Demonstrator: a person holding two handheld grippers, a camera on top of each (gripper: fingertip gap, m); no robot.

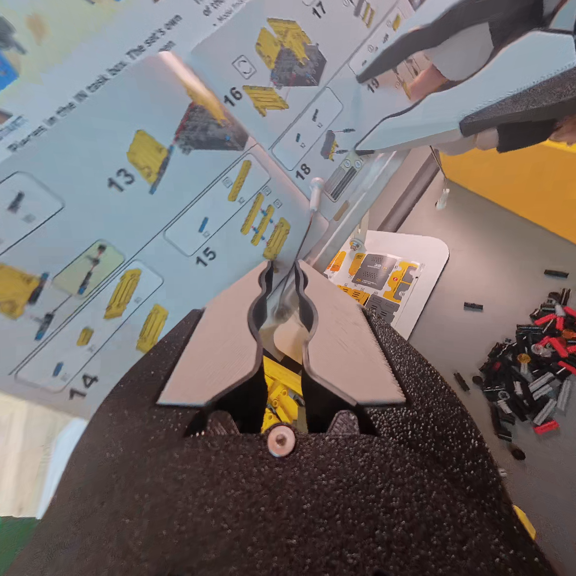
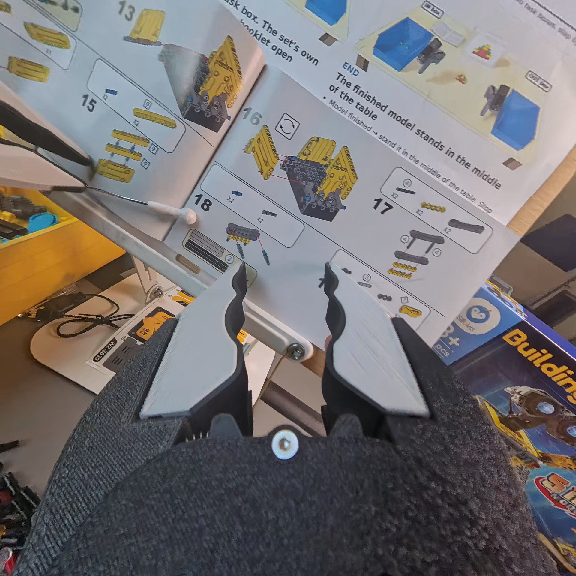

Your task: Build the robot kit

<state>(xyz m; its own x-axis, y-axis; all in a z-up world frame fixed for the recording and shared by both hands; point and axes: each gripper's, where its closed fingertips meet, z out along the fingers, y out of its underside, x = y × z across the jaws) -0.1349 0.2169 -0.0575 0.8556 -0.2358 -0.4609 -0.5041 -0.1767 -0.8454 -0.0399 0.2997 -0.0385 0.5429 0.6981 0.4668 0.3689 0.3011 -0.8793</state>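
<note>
Now, an open instruction booklet leans on a pale stand on the table, in front of a larger printed sheet. The right gripper hovers with jaws wide and empty at the booklet's lower edge. The left gripper, jaws narrow, flanks the stand's thin wire page-holder, whose white tip rests on the page; whether the jaws actually pinch the wire cannot be told. By the look of it the booklet is light, thin and floppy, easily creased or torn, and best taken by a free page edge. At 9 o'clock of the right wrist view sits a yellow tray; at 3 o'clock of the left wrist view lies a pile of black, grey and red pieces.
</note>
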